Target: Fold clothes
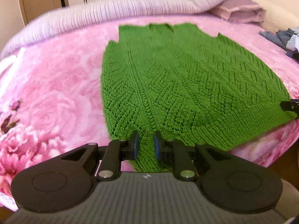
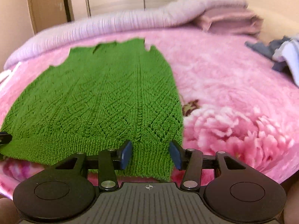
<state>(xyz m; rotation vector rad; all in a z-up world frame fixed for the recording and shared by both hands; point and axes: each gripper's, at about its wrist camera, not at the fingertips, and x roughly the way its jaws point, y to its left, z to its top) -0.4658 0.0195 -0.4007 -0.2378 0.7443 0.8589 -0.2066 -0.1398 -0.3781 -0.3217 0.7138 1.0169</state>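
Observation:
A green knit sweater (image 1: 177, 78) lies flat on a pink floral blanket (image 1: 56, 93), its ribbed hem toward me. My left gripper (image 1: 146, 144) sits at the hem's left corner. Its jaws stand narrow with a pinched band of knit between them, and wrinkles fan out from there. The right wrist view shows the same sweater (image 2: 102, 97) with my right gripper (image 2: 151, 155) over the hem's right corner. Its blue pads (image 2: 127, 154) stand wide apart, and the ribbed hem lies flat beneath them. Each gripper's tip shows at the edge of the other's view.
A lilac ribbed blanket (image 1: 112, 13) is rolled along the bed's far side, with a folded pink cloth (image 1: 241, 12) at its right end. Grey and blue clothes (image 2: 280, 54) lie heaped at the far right. Wardrobe doors (image 2: 48, 5) stand behind the bed.

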